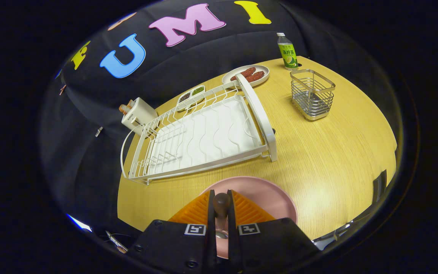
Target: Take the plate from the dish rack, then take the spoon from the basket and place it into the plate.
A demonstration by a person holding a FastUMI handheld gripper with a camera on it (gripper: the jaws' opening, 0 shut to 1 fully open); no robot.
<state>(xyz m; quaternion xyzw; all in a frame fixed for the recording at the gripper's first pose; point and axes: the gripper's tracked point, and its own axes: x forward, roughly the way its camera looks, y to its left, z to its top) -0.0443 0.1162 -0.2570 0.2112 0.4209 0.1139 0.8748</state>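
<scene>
My gripper (222, 213) is shut on the spoon (222, 203), whose dark rounded handle end stands up between the fingers while a bit of its shiny bowl hangs lower down between them. Right under the fingers, on the wooden table, lies the pink plate (272, 198), part hidden by the gripper. Beyond the fingers stands the white dish rack (203, 137) with nothing in it. The wire basket (312, 95) stands further back to the right of the rack and looks empty.
Behind the rack are a white plate with sausages (246, 75), a small two-part dish of seasonings (191, 95) and a white appliance (139, 114). A green-labelled bottle (287, 51) stands at the table's far edge, behind the basket.
</scene>
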